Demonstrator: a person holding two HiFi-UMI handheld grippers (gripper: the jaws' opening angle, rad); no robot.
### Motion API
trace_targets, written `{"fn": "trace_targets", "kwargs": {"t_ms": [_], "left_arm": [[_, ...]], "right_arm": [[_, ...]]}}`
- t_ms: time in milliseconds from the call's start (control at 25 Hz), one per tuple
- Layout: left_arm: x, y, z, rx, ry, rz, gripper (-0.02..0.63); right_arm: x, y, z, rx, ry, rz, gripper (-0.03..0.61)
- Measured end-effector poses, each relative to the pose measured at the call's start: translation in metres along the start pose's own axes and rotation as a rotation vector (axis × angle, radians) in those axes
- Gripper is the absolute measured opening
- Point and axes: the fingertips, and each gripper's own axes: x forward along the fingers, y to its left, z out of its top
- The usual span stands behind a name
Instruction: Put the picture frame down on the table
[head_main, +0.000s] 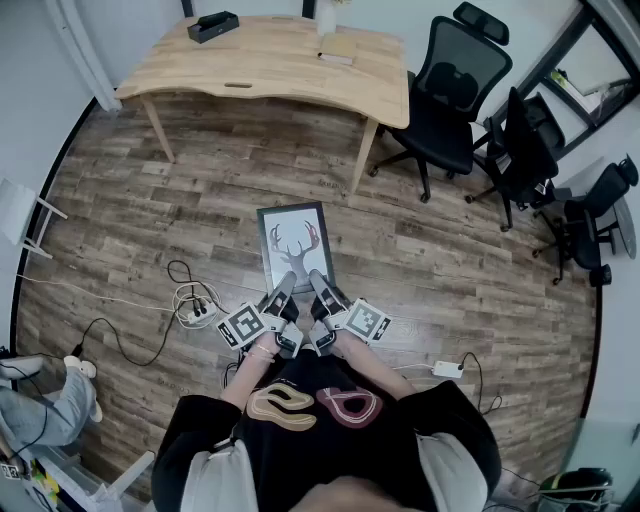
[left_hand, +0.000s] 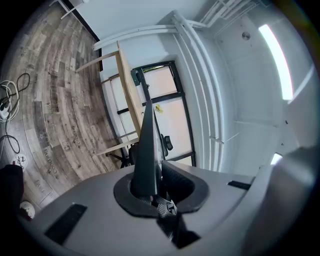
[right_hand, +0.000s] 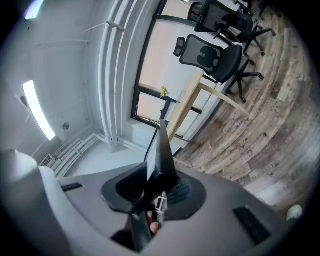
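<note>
A black picture frame (head_main: 294, 244) with a deer-antler print is held flat out in front of the person, above the wooden floor. My left gripper (head_main: 281, 292) is shut on its near edge at the left, my right gripper (head_main: 319, 290) on the same edge at the right. In the left gripper view the frame (left_hand: 146, 150) shows edge-on as a dark wedge clamped between the jaws (left_hand: 152, 187). The right gripper view has the frame (right_hand: 161, 152) edge-on as well, pinched between the pads (right_hand: 159, 185). The light wooden table (head_main: 270, 62) stands ahead, well beyond the frame.
On the table lie a black box (head_main: 213, 26) and a book (head_main: 337, 48). Black office chairs (head_main: 455, 92) stand to the table's right. Cables and a power strip (head_main: 193, 305) lie on the floor at the left; a white adapter (head_main: 448, 369) lies at the right.
</note>
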Motion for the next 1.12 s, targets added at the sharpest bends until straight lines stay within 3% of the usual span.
{"fn": "trace_targets", "kwargs": {"t_ms": [560,720,1120], "left_arm": [[0.030,0.018,0.080,-0.008,0.029,-0.029,0.040],[0.034,0.027,0.108,-0.008,0.043,-0.037,0.040],[0.036,0.042,0.167,-0.010,0.040,-0.042,0.040]], "right_arm": [[0.086,0.011,0.014,0.009,-0.062,0.018,0.095],[0.113,0.008,0.010,0.035,-0.077,-0.020,0.095],[0.173,0.020,0.001,0.022,-0.070,-0.019,0.095]]}}
